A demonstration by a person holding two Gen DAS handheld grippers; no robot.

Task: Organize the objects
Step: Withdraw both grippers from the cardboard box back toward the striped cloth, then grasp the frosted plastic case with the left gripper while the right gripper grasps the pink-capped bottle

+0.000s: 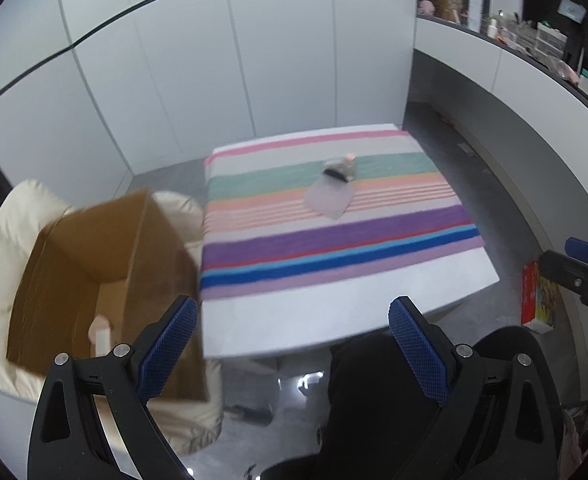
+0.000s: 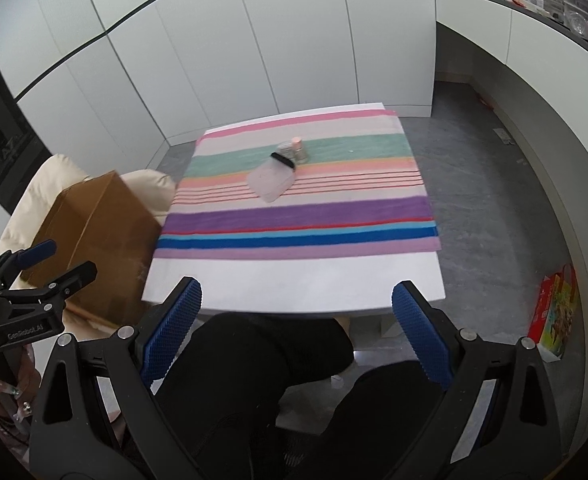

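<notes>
A clear zip pouch with a black slider (image 1: 329, 196) (image 2: 271, 179) lies in the middle of the striped cloth. Small bottles with pink caps (image 1: 344, 165) (image 2: 296, 149) stand at its far end. An open cardboard box (image 1: 93, 264) (image 2: 93, 232) sits on a cream cushion left of the table; a pale pink-capped tube (image 1: 101, 336) lies inside. My left gripper (image 1: 291, 344) is open and empty, near the table's front edge. My right gripper (image 2: 296, 332) is open and empty, above the person's lap. Each gripper shows at the edge of the other's view.
The white table (image 1: 334, 320) (image 2: 294, 284) carries a striped cloth (image 1: 334, 240) (image 2: 294, 216). A red game box (image 1: 538, 296) (image 2: 556, 312) leans on the curved wall at right. A cluttered shelf (image 1: 526, 32) runs along the upper right. The person's black-clad legs (image 2: 261, 380) are below.
</notes>
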